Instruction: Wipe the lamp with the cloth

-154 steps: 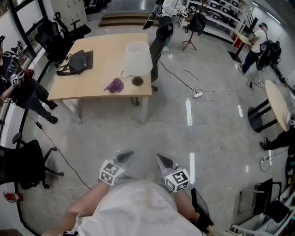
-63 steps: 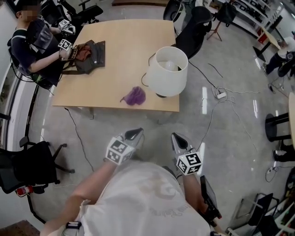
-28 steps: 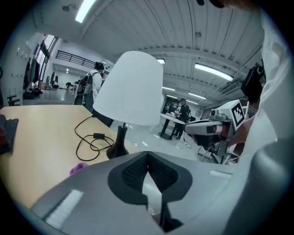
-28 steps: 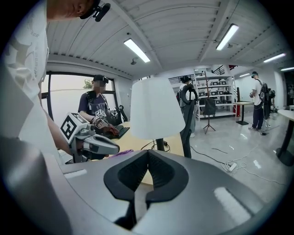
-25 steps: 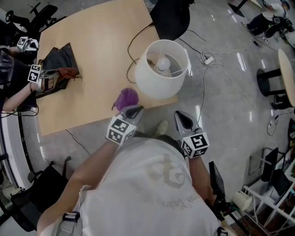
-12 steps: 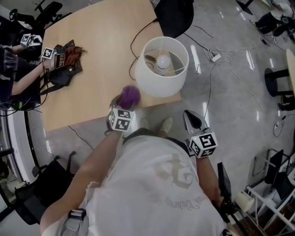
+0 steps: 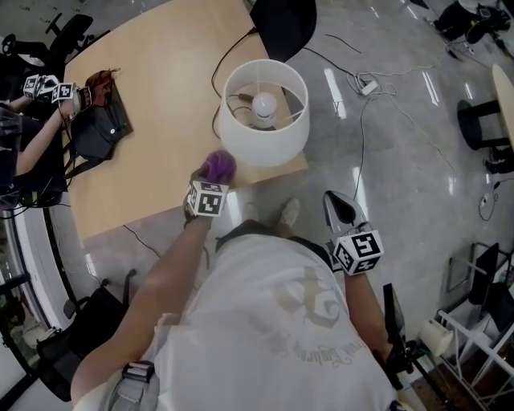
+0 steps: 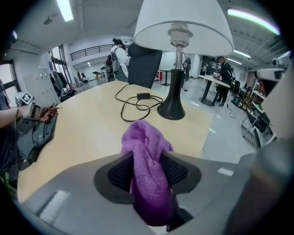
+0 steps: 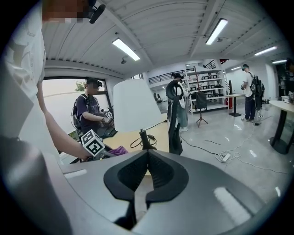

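Note:
A white-shaded lamp point(image 7: 265, 120) stands near the front right corner of the wooden table point(image 7: 161, 136). In the left gripper view its shade point(image 8: 183, 23) and black base point(image 8: 172, 110) rise just beyond the cloth. The purple cloth point(image 7: 217, 166) lies at the table's near edge, left of the lamp. My left gripper point(image 7: 210, 181) points down onto it. Its jaws are closing, and the cloth point(image 8: 144, 137) is bunched between both pads of that gripper point(image 8: 148, 158). My right gripper point(image 7: 336, 201) hangs off the table over the floor, shut and empty point(image 9: 148, 153), and faces the lamp point(image 9: 133, 110).
A dark bag point(image 7: 96, 128) lies at the table's far left, where another person's hands hold grippers point(image 7: 44, 84). The lamp's cord point(image 8: 133, 98) loops behind its base. A black chair point(image 7: 281, 16) stands behind the table. Cables and a power strip point(image 7: 368, 87) lie on the floor to the right.
My left gripper went forward and down to the cloth at the table's edge and closed around it. The right gripper drifted slightly to the right.

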